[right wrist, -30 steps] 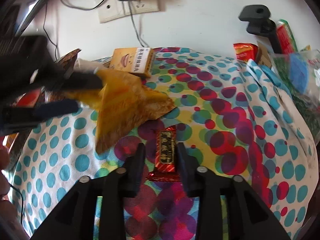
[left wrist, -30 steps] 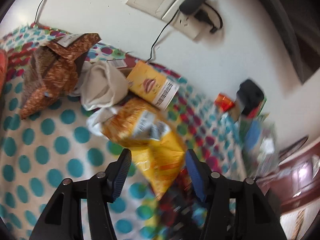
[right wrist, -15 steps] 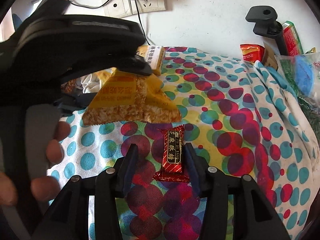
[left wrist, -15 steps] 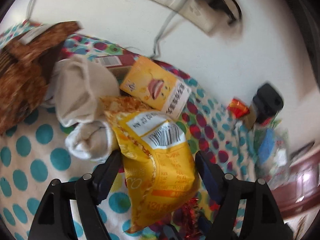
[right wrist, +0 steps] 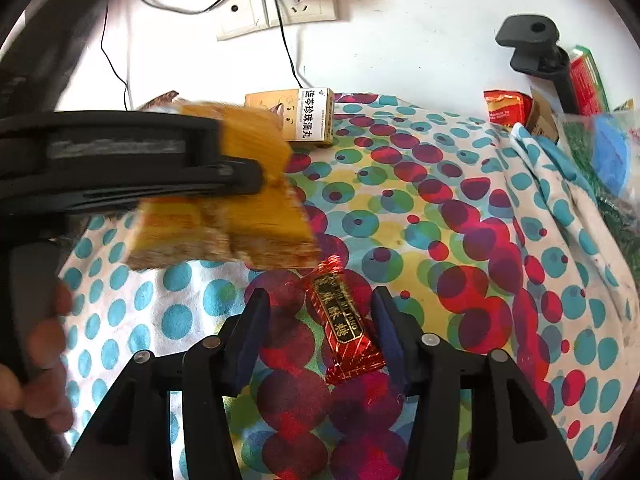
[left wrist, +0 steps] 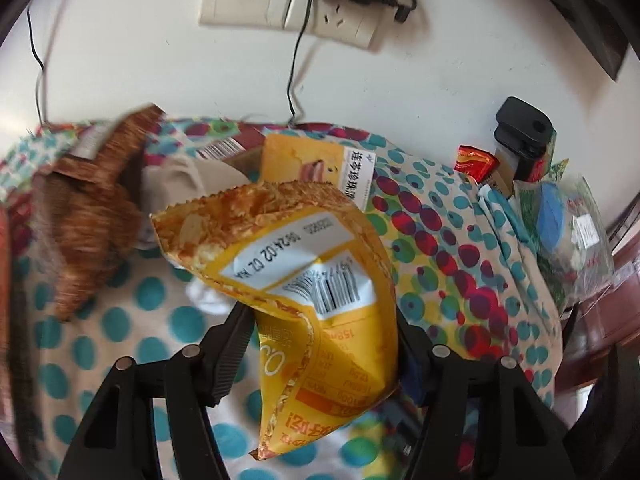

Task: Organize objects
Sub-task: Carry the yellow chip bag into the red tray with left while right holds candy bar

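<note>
My left gripper (left wrist: 320, 320) is shut on a yellow snack bag (left wrist: 304, 280) and holds it above the dotted cloth; the bag also shows blurred in the right wrist view (right wrist: 240, 208), with the left gripper's body (right wrist: 120, 164) beside it. My right gripper (right wrist: 320, 312) is open, its fingers on either side of a red candy bar (right wrist: 344, 332) that lies on the cloth. A yellow medicine box (left wrist: 316, 168) lies near the wall, also in the right wrist view (right wrist: 308, 120).
A brown snack bag (left wrist: 88, 216) and a beige sock (left wrist: 188, 180) lie at the left. A black clamp (right wrist: 536, 52), red packet (right wrist: 504, 108) and a clear bag (right wrist: 604, 152) stand at the right. Wall sockets with cables (right wrist: 280, 4) are behind.
My left gripper closed on the yellow bag and lifted it off the cloth. My right gripper opened wider around the red candy bar, which turned slightly.
</note>
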